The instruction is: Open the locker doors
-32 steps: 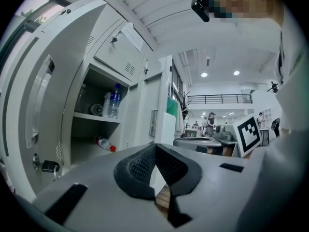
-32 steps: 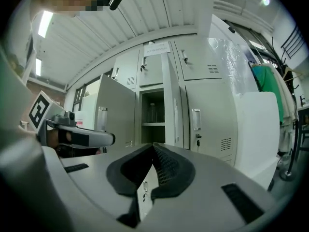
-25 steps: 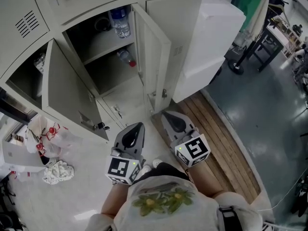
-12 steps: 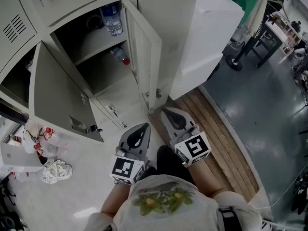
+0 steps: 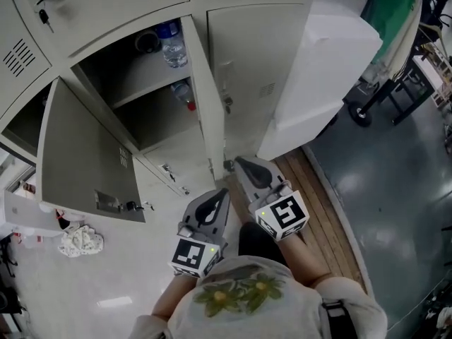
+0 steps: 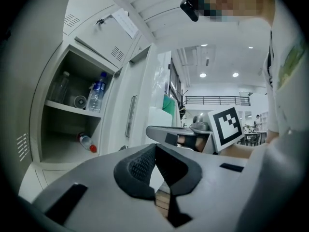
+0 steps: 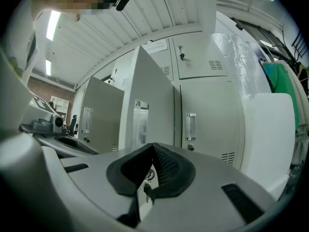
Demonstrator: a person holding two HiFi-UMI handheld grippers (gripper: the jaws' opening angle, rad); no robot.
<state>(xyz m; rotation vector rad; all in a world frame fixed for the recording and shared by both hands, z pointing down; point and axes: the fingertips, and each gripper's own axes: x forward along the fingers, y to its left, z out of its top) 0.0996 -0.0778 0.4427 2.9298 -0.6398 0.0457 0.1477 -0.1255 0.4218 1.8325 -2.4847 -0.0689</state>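
The grey lockers (image 5: 99, 6) have two doors standing open. The left door (image 5: 81, 157) swings out toward me. The middle door (image 5: 206, 97) is nearly edge-on, and in the right gripper view its outer face (image 7: 149, 105) and handle show. My right gripper (image 5: 244, 164) is shut just off that door's lower corner, by its key (image 5: 227, 164). That key (image 7: 147, 175) shows behind the closed pads; I cannot tell if they touch. My left gripper (image 5: 220, 193) is shut and empty beside it, pointing at the open compartment (image 6: 72, 129).
Two water bottles (image 5: 171, 44) (image 5: 182, 94) lie in the open middle locker. A white cabinet (image 5: 325, 69) stands right of the lockers, over wooden boards (image 5: 318, 203). A crumpled cloth (image 5: 81, 240) lies on the floor at the left. A closed locker door (image 7: 207, 120) is right of the open one.
The middle door has swung wider and now looks edge-on. Both grippers stayed shut and close together, the left one drifting slightly right.
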